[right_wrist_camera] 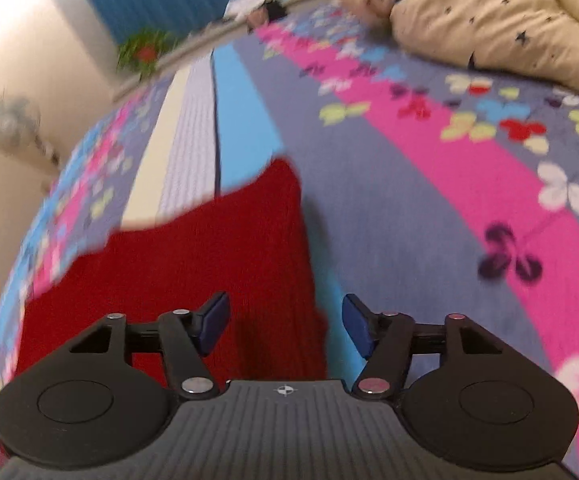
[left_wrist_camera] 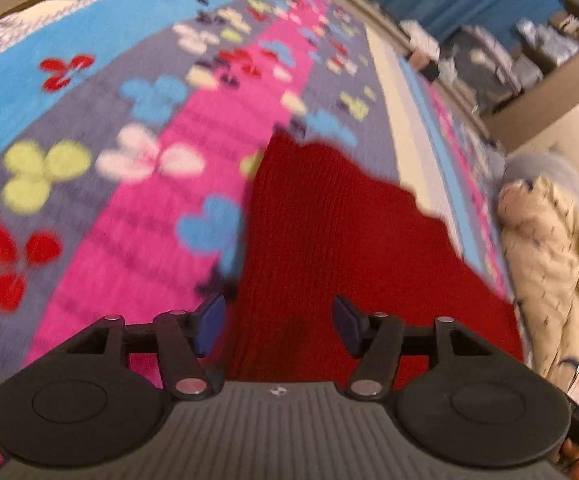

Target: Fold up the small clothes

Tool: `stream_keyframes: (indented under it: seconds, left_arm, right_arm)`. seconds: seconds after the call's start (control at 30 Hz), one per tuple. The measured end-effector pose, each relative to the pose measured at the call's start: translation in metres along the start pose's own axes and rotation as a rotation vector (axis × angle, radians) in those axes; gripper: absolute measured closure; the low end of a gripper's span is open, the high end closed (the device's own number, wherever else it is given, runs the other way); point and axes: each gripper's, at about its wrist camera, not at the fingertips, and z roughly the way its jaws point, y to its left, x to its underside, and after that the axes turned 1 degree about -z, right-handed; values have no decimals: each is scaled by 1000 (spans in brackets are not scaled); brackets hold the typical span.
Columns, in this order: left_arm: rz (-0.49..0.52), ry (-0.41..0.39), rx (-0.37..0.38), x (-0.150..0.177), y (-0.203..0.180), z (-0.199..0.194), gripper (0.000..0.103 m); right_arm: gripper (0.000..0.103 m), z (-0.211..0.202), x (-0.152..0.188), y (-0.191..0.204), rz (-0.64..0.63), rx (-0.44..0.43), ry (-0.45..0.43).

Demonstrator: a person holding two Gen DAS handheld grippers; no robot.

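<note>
Red knitted garment [left_wrist_camera: 329,240] lies flat on the bed's butterfly-patterned blanket [left_wrist_camera: 129,200]. Left gripper [left_wrist_camera: 279,322] and right gripper [right_wrist_camera: 285,320] hover above it, jaws wide and holding nothing. Cream star-print quilt [right_wrist_camera: 489,12] lies bunched nearby.

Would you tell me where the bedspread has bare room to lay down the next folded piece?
The widest bare stretch is the pink and grey band of the bedspread, between the red knit garment and the cream quilt. Another lies on the garment's other side, over the butterfly print. It is crowded by the quilt and the far clutter.
</note>
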Motion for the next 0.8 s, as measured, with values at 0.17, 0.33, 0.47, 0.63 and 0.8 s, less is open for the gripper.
stream_keyframes:
  seconds: [0.17,0.33,0.47,0.63,0.8]
  left_arm:
    - [100,57,-7,32,-2,-4,39]
    - [190,-12,-17,48,-7,-17,80]
    - [124,-103,46,50,-6,-55,83]
    - [105,-132,52,63,-2,-98,83]
    - [70,35,-108,69,12,-67,78]
  right_arm:
    - [36,-5,33,7,-70,35,75]
    - [84,-20,52,6,-57,35,38]
    - [89,-54,44,-10,66,-56,-79]
    - [90,-105,48,-17,126,-119,-171]
    - [85,-66,69,-27,85,54,96]
